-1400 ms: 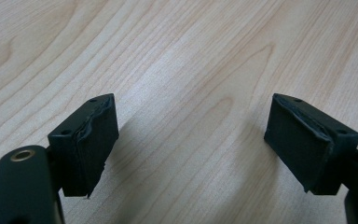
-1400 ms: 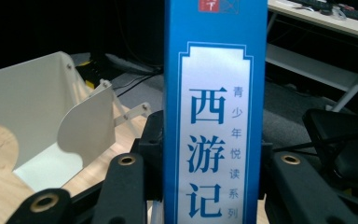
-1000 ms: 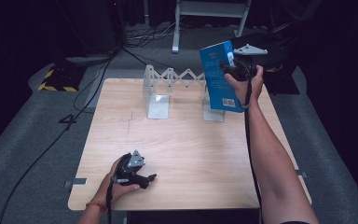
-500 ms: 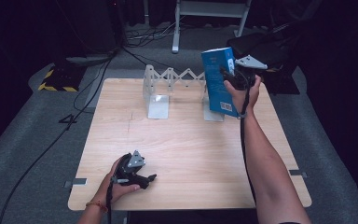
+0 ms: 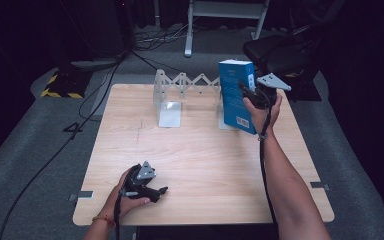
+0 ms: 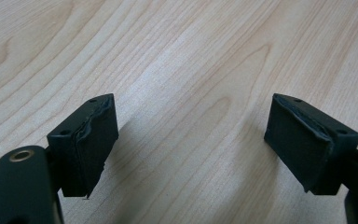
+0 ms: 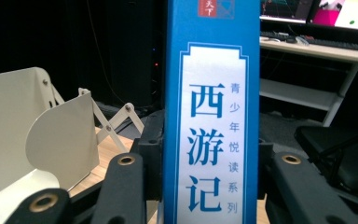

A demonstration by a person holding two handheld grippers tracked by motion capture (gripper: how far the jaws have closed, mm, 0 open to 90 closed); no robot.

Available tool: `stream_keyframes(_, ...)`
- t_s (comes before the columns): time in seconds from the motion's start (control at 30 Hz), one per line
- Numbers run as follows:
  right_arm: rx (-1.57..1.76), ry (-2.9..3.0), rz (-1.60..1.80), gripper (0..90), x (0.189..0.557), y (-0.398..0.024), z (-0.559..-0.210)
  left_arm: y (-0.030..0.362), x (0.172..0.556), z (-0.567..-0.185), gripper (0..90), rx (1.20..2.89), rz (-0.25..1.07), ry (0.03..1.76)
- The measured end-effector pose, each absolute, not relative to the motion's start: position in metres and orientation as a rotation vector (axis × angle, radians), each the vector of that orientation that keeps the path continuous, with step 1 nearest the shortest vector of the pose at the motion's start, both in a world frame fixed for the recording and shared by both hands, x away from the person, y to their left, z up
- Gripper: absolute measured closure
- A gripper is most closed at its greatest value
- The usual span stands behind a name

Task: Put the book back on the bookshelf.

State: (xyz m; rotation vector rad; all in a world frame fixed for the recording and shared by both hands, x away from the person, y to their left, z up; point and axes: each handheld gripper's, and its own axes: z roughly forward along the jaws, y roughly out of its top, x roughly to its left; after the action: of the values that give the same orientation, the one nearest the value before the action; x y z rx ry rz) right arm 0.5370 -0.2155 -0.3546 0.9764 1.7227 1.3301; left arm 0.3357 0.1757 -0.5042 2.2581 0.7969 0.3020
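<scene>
A dark room lay around a pale wooden bench [image 5: 205,165], with cables running over the grey floor and a black chair [image 5: 285,52] beyond the far right corner. On the far part of the bench stood a white folding book rack [image 5: 180,87], its scissor-jointed links stretched between upright end plates.

The right gripper [image 5: 252,95] was clamped on a blue book [image 5: 237,95], its jaws pressing the two covers, one from each side. In the right gripper view the book [image 7: 212,116] rose upright straight out from between the jaws, its spine with a white label of printed characters facing the camera. The book hung clear above the bench, tilted slightly, its lower edge just over the right end plate of the rack. To that gripper's left, near and lower, one rounded white plate of the rack [image 7: 60,140] showed.

The left gripper [image 5: 152,190] lay low on the near left part of the bench, well apart from the book and the rack. Its jaws stood wide apart with nothing between them, and bare wood [image 6: 191,70] lay directly ahead of and under them.
</scene>
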Motion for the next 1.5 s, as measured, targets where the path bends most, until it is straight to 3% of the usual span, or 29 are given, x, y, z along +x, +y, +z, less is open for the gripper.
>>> stream_keyframes(0.9, 0.976, 1.886, 1.332, 60.3, 0.449, -0.285, -0.390, 0.173, 0.337, -0.504, 16.6, 2.259, 0.292, 0.795)
stream_keyframes(1.33, 1.048, 2.049, 1.220, 52.6, 0.452, -0.283, -0.367, 0.173, 0.337, -0.504, 16.5, 2.261, 0.294, 0.794)
stream_keyframes(1.4, 1.016, 2.052, 1.189, 45.8, 0.452, -0.279, -0.351, 0.173, 0.337, -0.504, 16.5, 2.259, 0.292, 0.794)
stream_keyframes(1.5, 0.997, 2.104, 1.154, 44.9, 0.454, -0.275, -0.328, 0.173, 0.337, -0.504, 16.5, 2.260, 0.294, 0.794)
